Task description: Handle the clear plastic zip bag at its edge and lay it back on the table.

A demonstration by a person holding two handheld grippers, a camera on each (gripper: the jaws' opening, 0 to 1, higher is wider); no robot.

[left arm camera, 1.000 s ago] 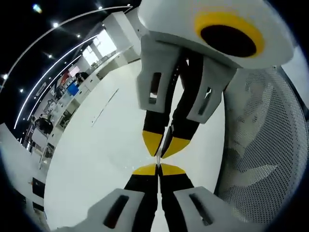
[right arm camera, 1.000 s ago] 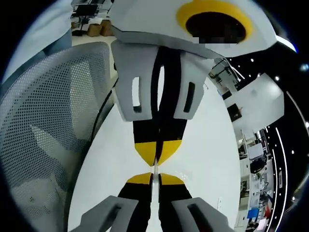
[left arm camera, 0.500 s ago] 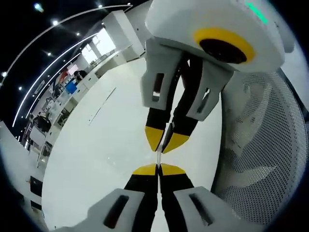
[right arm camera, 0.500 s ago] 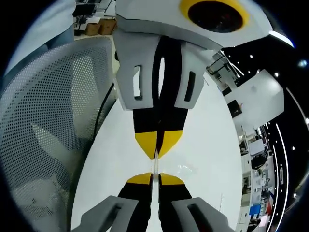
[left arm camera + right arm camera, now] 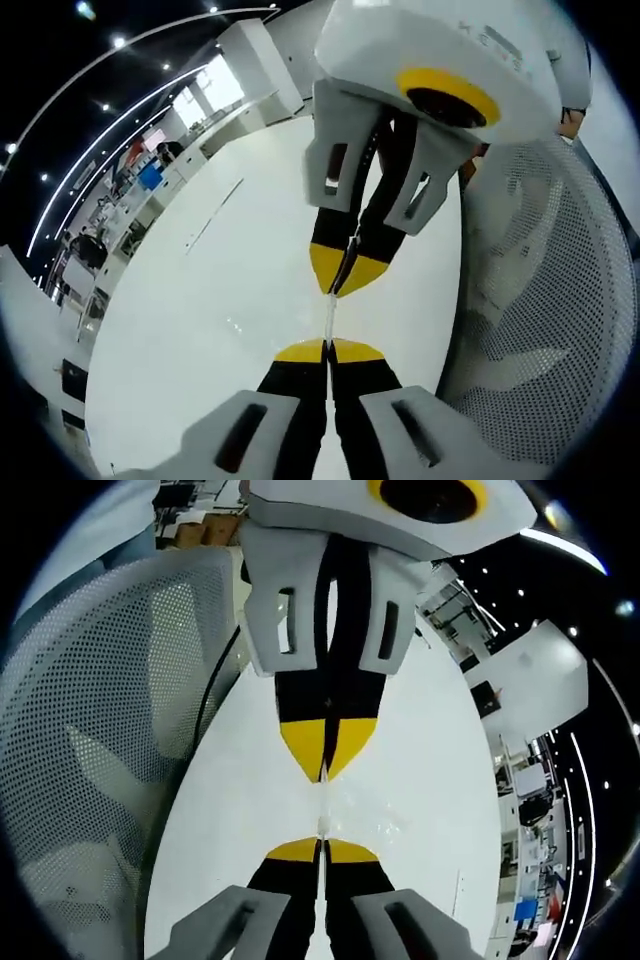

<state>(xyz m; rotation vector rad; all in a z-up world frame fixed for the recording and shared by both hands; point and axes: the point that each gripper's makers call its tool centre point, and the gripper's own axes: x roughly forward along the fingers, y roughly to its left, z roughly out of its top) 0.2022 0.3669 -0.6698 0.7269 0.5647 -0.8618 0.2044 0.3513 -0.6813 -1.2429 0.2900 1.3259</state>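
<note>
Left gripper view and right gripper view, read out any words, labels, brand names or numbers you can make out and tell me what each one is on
Faint raised lettering on the white housing of the right gripper, top of the left gripper view: too blurred to read.
Distant signs and screens in the office background: too small to read.
Nothing readable on the left gripper, the clear plastic zip bag, the table or the mesh chair.

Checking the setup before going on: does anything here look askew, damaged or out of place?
Nothing stands out. The left gripper and right gripper face each other with jaws closed on the clear zip bag, stretched edge-on between them above the white table. No tear shows.
</note>
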